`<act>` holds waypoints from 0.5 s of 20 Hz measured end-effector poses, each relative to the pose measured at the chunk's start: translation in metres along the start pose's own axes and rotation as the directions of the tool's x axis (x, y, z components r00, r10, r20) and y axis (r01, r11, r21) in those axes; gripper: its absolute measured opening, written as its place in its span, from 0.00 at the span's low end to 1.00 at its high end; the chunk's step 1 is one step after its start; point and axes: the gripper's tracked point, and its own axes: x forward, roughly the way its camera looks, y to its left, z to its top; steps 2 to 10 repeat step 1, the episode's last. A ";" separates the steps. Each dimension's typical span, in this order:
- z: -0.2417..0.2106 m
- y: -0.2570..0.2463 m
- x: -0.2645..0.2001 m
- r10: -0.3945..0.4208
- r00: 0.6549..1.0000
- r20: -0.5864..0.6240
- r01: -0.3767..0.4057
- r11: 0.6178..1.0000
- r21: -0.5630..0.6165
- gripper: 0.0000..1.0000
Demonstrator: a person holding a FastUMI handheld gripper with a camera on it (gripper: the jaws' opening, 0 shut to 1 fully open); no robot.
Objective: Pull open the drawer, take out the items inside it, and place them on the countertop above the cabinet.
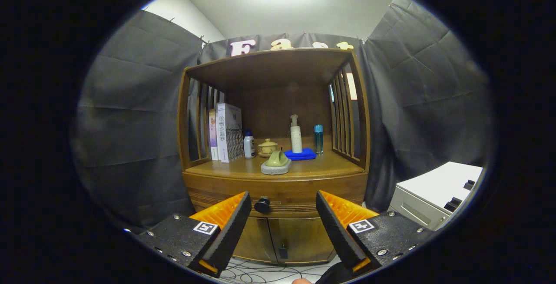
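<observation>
The drawer [278, 197] sits closed under the worktop [304, 169], its dark knob [262, 205] between the spread, empty fingers of the hand-held gripper [283, 206], nearer the left one, while bottles and books stand at twelve o'clock beyond.

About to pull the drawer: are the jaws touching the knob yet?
Apart. In the gripper view the gripper is open, and the drawer knob sits between the jaws, nearer the left one, with cabinet front visible either side.
</observation>
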 end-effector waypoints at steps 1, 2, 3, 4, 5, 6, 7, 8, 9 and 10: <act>-0.001 -0.001 0.000 -0.003 1.000 0.002 0.003 1.000 0.002 0.94; -0.001 -0.001 0.000 -0.003 1.000 0.002 0.003 1.000 0.002 0.94; -0.001 -0.001 0.000 -0.003 1.000 0.002 0.003 1.000 0.002 0.94; -0.001 -0.001 0.000 -0.003 1.000 0.002 0.003 1.000 0.002 0.94; -0.001 -0.001 0.000 -0.003 1.000 0.002 0.003 1.000 0.002 0.94; -0.001 -0.001 0.000 -0.003 1.000 0.002 0.003 1.000 0.002 0.94; -0.001 -0.001 0.000 -0.003 1.000 0.002 0.003 1.000 0.002 0.94; -0.001 -0.001 0.000 -0.003 1.000 0.002 0.003 1.000 0.002 0.94; -0.001 -0.001 0.000 -0.003 1.000 0.002 0.003 1.000 0.002 0.94; -0.001 -0.001 0.000 -0.003 1.000 0.002 0.003 1.000 0.002 0.94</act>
